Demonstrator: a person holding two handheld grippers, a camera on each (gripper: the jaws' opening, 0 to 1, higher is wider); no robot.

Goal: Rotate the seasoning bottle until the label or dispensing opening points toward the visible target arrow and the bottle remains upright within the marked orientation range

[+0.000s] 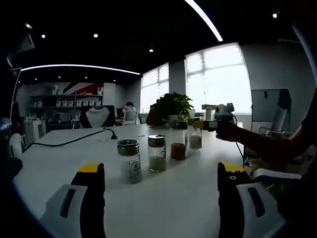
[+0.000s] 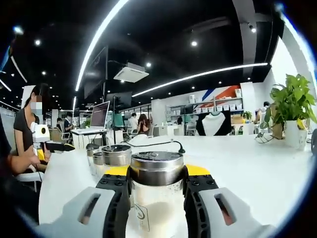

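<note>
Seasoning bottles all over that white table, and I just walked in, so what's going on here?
A person is working with a handheld claw in each hand. The right claw is shut on a seasoning bottle with a metal lid, standing upright on the white table. The left claw is open and holds nothing, facing a row of four bottles. No target arrow is visible.

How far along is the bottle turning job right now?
Done: the right tool has closed on the far seasoning bottle, upright on the white table. In hand: that grip. Left: the turn itself; I see no target arrow. The left tool is open.
</note>
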